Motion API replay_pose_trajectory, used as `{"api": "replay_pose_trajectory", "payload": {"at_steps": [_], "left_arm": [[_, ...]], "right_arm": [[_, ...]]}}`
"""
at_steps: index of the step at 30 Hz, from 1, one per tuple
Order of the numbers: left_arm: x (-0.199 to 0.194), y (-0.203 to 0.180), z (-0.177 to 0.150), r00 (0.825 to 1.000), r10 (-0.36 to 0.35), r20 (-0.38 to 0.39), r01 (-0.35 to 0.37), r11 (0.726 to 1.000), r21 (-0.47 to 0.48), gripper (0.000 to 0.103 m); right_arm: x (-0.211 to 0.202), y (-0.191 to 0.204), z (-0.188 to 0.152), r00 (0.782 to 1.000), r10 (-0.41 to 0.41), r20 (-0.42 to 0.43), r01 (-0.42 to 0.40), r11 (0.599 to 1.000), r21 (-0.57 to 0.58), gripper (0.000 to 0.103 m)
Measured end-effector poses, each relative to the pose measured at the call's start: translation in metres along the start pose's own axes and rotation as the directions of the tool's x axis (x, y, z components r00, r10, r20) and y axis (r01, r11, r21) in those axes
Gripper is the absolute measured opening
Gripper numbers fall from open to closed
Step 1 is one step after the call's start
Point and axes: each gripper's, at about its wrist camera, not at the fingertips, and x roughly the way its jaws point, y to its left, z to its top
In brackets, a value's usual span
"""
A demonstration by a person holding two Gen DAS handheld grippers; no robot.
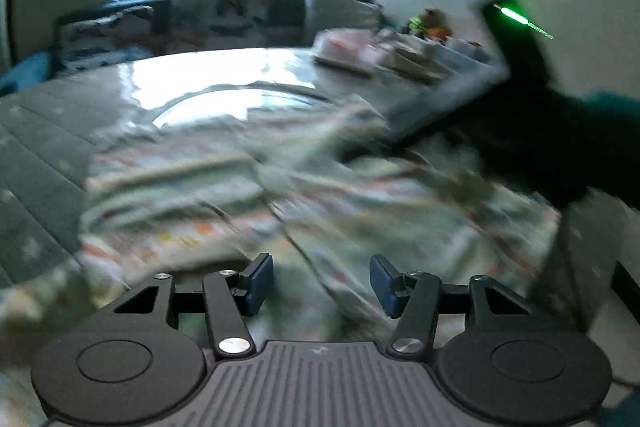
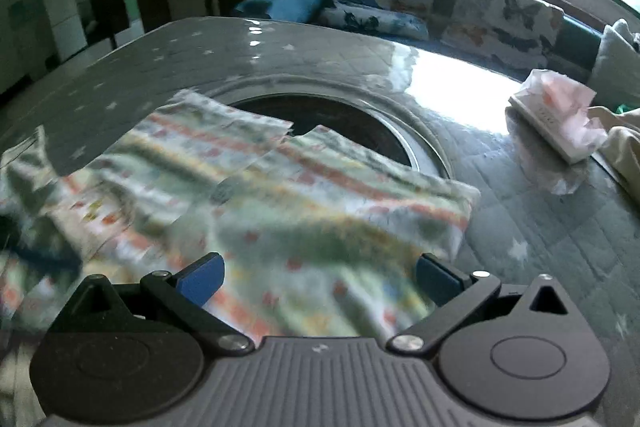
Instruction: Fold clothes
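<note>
Lying spread and rumpled across the near side of the bench [image 2: 540,227], the striped, patterned garment [image 2: 280,195] reaches its far edge over a round inset ring [image 2: 424,147]. The left hand-held gripper [image 1: 316,285] hovers released above the blurred cloth, grasping nothing. The right hand-held gripper [image 2: 318,281] is likewise spread wide over the cloth. A tissue pack [image 2: 556,119] sits far right.
</note>
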Motion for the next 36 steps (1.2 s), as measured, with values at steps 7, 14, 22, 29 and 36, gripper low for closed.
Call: {"api": "replay_pose_trajectory", "payload": {"at_steps": [7,14,22,29,36], "left_arm": [[0.004,-0.015,-0.011,1.000,-0.002,0.013,0.002,0.998,0.061,0.073],[0.004,-0.020,-0.015,1.000,-0.012,0.026,0.010,0.997,0.073,0.082],[0.005,-0.026,-0.016,1.000,-0.015,0.023,0.013,0.996,0.083,0.091],[-0.002,-0.022,-0.013,1.000,0.000,0.007,0.000,0.999,0.052,0.095],[-0.007,-0.017,-0.016,1.000,0.022,0.012,-0.022,0.999,0.025,0.100]], "right_arm": [[0.043,-0.007,0.012,0.998,-0.051,-0.025,0.052,0.998,0.031,0.103],[0.053,-0.009,0.033,0.998,-0.070,-0.010,0.070,0.997,0.046,0.103],[0.059,-0.007,0.057,0.997,-0.081,0.002,0.081,0.995,0.057,0.103],[0.053,0.028,0.063,1.000,-0.001,-0.003,0.001,1.000,-0.017,0.103],[0.066,0.080,0.056,0.995,0.084,-0.055,-0.090,0.990,-0.106,0.103]]}}
